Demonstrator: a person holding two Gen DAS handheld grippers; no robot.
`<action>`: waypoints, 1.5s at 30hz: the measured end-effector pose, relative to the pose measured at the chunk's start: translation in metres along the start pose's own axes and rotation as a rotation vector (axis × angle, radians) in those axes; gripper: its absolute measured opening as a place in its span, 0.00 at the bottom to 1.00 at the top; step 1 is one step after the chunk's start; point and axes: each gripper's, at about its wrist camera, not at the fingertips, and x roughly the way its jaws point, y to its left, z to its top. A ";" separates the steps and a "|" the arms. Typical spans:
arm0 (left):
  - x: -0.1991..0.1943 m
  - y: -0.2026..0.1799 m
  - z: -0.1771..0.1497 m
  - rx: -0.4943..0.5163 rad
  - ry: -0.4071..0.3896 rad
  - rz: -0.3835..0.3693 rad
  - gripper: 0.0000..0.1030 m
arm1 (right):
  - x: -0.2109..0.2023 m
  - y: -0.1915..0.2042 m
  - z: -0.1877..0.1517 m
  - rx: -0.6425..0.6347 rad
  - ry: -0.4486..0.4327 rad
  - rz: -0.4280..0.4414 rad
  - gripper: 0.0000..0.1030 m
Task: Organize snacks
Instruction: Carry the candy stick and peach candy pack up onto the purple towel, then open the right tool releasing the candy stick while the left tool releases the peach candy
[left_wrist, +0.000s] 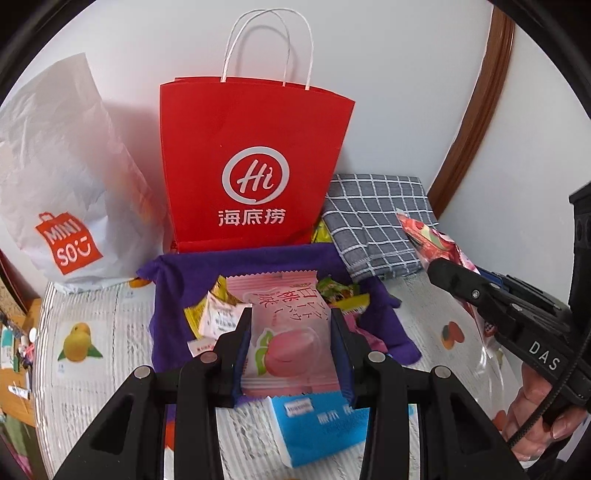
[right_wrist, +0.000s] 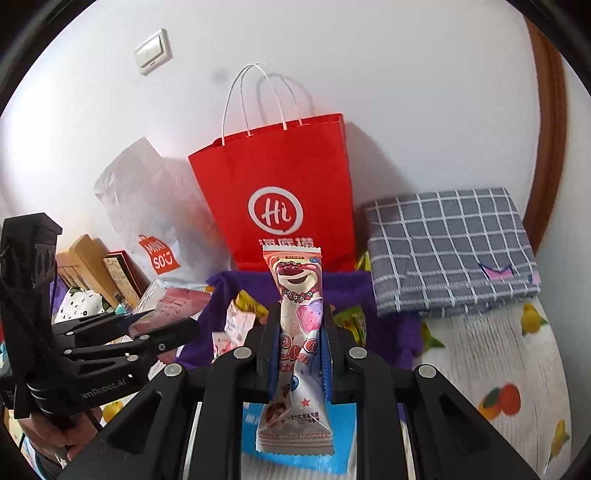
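My left gripper (left_wrist: 291, 332) is shut on a pink peach snack packet (left_wrist: 286, 332), held above a purple cloth (left_wrist: 173, 291) that carries several loose snacks (left_wrist: 338, 291). My right gripper (right_wrist: 300, 325) is shut on a long pink bear-print candy packet (right_wrist: 297, 332), held upright over the same purple cloth (right_wrist: 384, 325). The right gripper shows at the right of the left wrist view (left_wrist: 436, 266) with its packet (left_wrist: 436, 236). The left gripper shows at the left of the right wrist view (right_wrist: 166, 325) with the pink packet (right_wrist: 173, 306).
A red paper bag (left_wrist: 255, 166) stands against the wall behind the cloth, with a white Miniso bag (left_wrist: 62, 192) to its left and a folded grey checked cloth (left_wrist: 376, 221) to its right. A blue-and-white pack (left_wrist: 317, 424) lies under the grippers on the fruit-print tablecloth (left_wrist: 96, 332).
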 end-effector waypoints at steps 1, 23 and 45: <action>0.003 0.002 0.002 -0.006 0.002 0.002 0.36 | 0.005 0.000 0.002 0.001 0.004 0.008 0.18; 0.060 0.040 0.015 -0.070 0.081 0.042 0.36 | 0.095 -0.023 0.006 0.000 0.153 0.012 0.18; 0.076 0.045 0.010 -0.094 0.126 0.052 0.36 | 0.149 -0.023 -0.015 -0.012 0.322 -0.022 0.21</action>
